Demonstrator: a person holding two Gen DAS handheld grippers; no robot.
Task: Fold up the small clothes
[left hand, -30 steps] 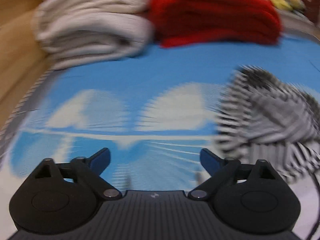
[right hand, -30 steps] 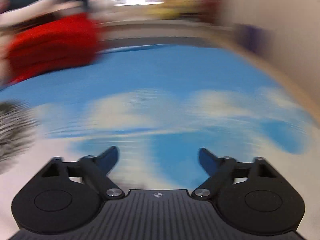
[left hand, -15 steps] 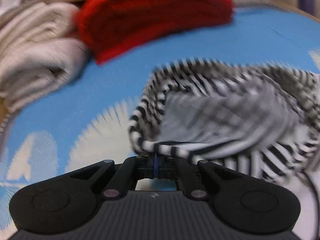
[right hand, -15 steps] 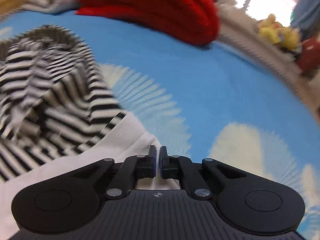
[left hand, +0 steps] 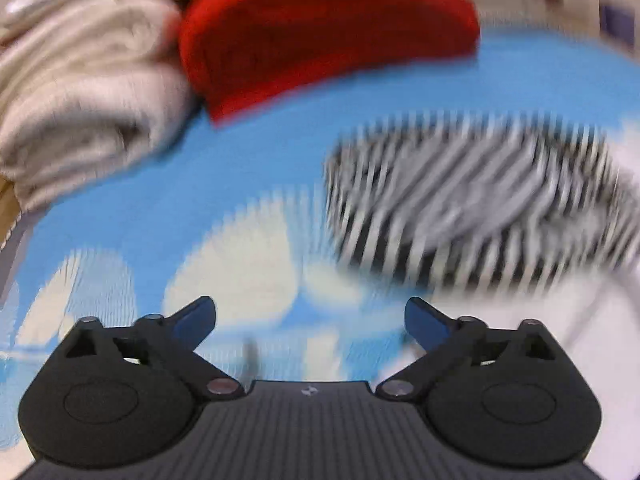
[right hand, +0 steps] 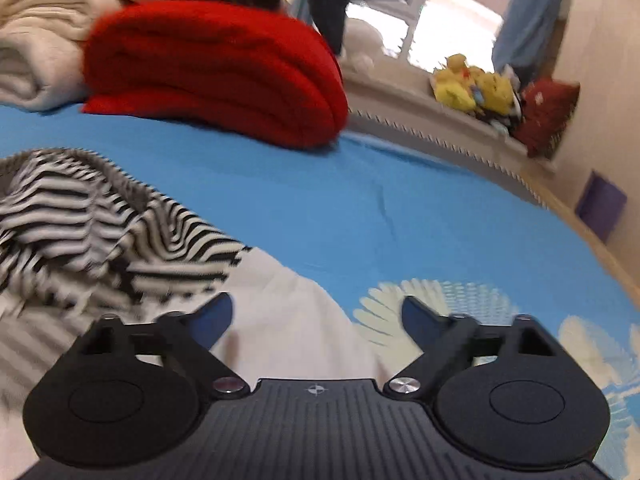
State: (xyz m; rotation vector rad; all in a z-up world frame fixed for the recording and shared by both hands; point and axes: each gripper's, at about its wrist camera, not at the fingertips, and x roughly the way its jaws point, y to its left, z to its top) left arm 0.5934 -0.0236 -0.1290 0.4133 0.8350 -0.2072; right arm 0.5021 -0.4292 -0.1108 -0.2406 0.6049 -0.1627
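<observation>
On blue sheet [left hand: 280,152], both hand-held grippers now opening, striped garment [left hand: 480,192] released

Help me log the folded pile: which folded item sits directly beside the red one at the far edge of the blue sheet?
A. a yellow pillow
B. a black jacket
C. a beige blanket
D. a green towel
C: the beige blanket lies folded right against the red folded item, both at the back of the blue sheet.
</observation>
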